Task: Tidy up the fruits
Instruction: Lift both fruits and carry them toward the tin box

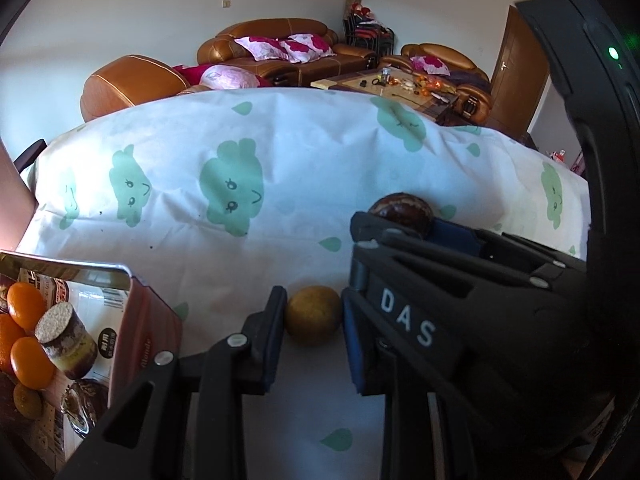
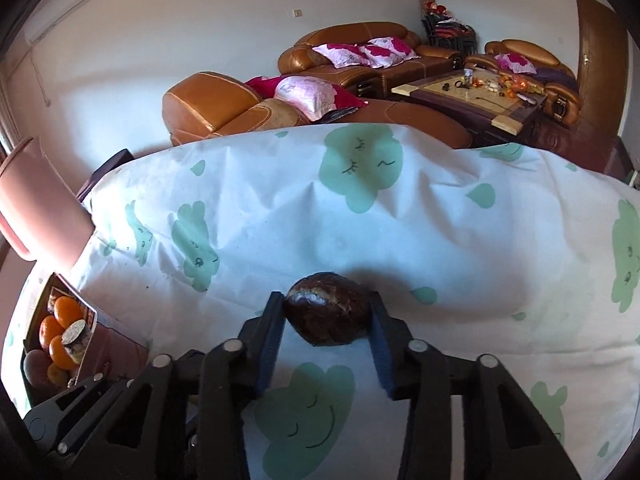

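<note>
A yellow-green citrus fruit (image 1: 314, 315) sits between the pads of my left gripper (image 1: 314, 320), which is shut on it just above the cloud-print cloth. A dark brown round fruit (image 2: 327, 308) sits between the pads of my right gripper (image 2: 327, 312), which is shut on it. The right gripper (image 1: 460, 280) and its brown fruit (image 1: 401, 212) also show in the left wrist view, right of the citrus. A pink open box (image 1: 148, 320) at lower left holds several oranges (image 1: 26, 304); it also shows in the right wrist view (image 2: 120, 344).
The white cloth with green clouds (image 1: 280, 152) covers the table. A printed box lid stands up inside the pink box. A pink cylinder (image 2: 36, 196) stands at the left. Brown sofas (image 2: 360, 48) and a coffee table (image 2: 472, 96) lie beyond the table.
</note>
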`<control>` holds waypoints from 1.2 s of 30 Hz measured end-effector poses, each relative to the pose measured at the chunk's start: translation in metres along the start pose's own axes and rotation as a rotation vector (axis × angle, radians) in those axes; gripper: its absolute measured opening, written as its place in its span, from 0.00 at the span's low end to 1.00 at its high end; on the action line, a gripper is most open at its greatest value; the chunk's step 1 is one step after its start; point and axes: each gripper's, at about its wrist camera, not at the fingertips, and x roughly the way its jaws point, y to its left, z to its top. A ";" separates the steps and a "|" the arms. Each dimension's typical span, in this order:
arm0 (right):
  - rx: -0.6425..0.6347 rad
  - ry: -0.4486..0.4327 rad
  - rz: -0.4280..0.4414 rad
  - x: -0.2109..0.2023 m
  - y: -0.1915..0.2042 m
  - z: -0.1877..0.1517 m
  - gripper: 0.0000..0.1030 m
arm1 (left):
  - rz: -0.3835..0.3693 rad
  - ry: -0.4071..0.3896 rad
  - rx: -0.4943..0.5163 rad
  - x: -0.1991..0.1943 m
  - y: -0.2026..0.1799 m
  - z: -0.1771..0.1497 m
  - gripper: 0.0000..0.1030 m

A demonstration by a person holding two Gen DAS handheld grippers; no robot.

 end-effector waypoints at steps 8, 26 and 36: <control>0.127 -0.117 -0.221 -0.044 -0.032 -0.020 0.41 | 0.009 0.001 0.007 0.001 0.001 0.001 0.28; 0.081 -0.382 -0.494 -0.148 0.000 -0.093 0.41 | -0.087 -0.157 0.060 -0.046 -0.005 -0.023 0.28; 0.090 -0.424 -0.447 -0.166 0.015 -0.116 0.41 | -0.068 -0.203 0.067 -0.074 0.003 -0.049 0.28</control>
